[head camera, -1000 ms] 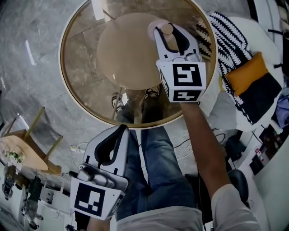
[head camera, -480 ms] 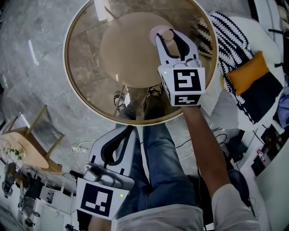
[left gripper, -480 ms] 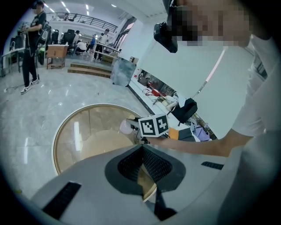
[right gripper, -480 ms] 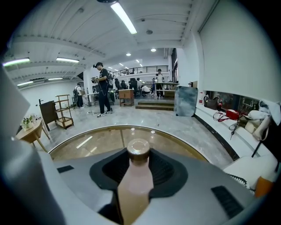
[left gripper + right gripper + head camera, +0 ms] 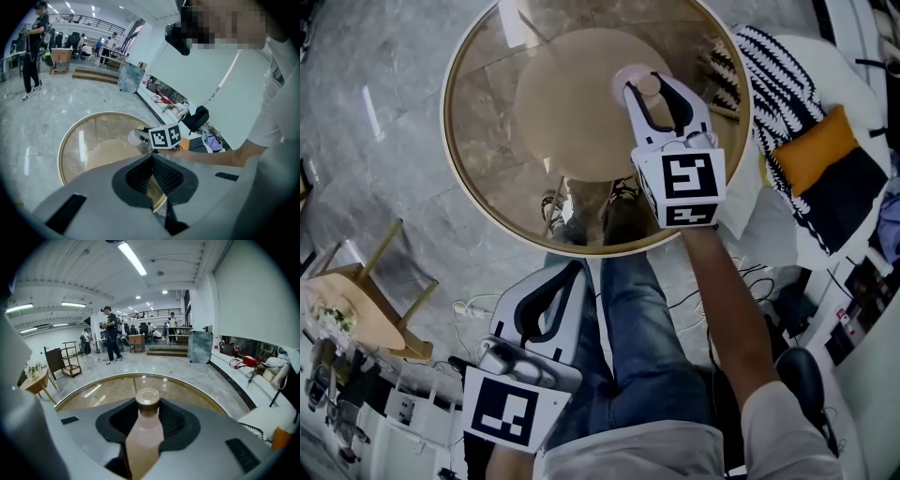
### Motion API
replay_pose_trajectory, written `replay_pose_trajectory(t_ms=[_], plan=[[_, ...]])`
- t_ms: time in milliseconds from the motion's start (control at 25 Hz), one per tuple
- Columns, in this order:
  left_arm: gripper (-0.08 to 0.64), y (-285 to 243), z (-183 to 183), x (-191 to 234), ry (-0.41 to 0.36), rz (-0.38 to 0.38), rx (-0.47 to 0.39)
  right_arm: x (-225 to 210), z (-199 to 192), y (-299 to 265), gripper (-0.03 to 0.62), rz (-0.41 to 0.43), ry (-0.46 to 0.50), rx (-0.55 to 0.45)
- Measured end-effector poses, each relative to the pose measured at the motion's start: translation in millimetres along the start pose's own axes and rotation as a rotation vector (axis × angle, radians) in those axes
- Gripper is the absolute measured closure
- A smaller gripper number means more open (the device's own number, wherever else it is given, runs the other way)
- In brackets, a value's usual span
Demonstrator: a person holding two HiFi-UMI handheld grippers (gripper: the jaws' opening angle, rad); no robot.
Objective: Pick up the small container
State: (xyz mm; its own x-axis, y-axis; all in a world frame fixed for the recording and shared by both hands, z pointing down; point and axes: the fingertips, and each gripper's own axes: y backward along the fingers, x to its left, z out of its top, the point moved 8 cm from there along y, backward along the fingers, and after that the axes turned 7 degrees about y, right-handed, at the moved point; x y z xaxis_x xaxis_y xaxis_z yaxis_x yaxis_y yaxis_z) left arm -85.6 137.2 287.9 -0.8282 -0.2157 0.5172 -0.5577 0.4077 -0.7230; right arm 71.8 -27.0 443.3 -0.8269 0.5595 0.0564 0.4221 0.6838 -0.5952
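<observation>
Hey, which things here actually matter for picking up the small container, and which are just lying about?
Part of the job:
- small container, clamped in the right hand-held gripper
- glass table below it

Just lying about:
- left hand-held gripper, empty, off the table
- striped throw
- orange cushion
- wooden side table

Container (image 5: 144, 427): its base runs off the bottom edge here. From the head view only cap and a pink sliver peek past the right gripper (image 5: 649, 84). Table (image 5: 455, 178) rim is clipped up top.
</observation>
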Motion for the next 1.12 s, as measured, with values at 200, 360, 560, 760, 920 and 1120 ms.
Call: replay_pose_trajectory(t_ms=[200,360,560,760,920,1120], plan=[[0.543,7.7,1.5,2.0,0.001,0.003,-0.013,7.5,2.8,6.2,0.445,0.012,0.005,0.005],[0.543,15.1,1.5,1.2,-0.006,0.003,-0.018,13.2,6.1,12.4,0.445,0.014,0.017,0.008],[0.543,24.4,0.7,0.8,-0.006,0.002,-0.025,21.2,8.9,20.2,0.445,0.021,0.02,0.008],[0.543,31.6,-2.0,0.8,-0.013,0.004,-0.03,30.0,9.0,28.3,0.444,0.036,0.028,0.007],[0.543,34.3,-3.7,-1.2,-0.014,0.003,-0.038,35.5,8.5,34.7,0.444,0.048,0.032,0.007],[0.543,40.4,-1.3,-4.6,-0.013,0.0,-0.05,39.2,9.9,45.7,0.445,0.061,0.033,0.008]])
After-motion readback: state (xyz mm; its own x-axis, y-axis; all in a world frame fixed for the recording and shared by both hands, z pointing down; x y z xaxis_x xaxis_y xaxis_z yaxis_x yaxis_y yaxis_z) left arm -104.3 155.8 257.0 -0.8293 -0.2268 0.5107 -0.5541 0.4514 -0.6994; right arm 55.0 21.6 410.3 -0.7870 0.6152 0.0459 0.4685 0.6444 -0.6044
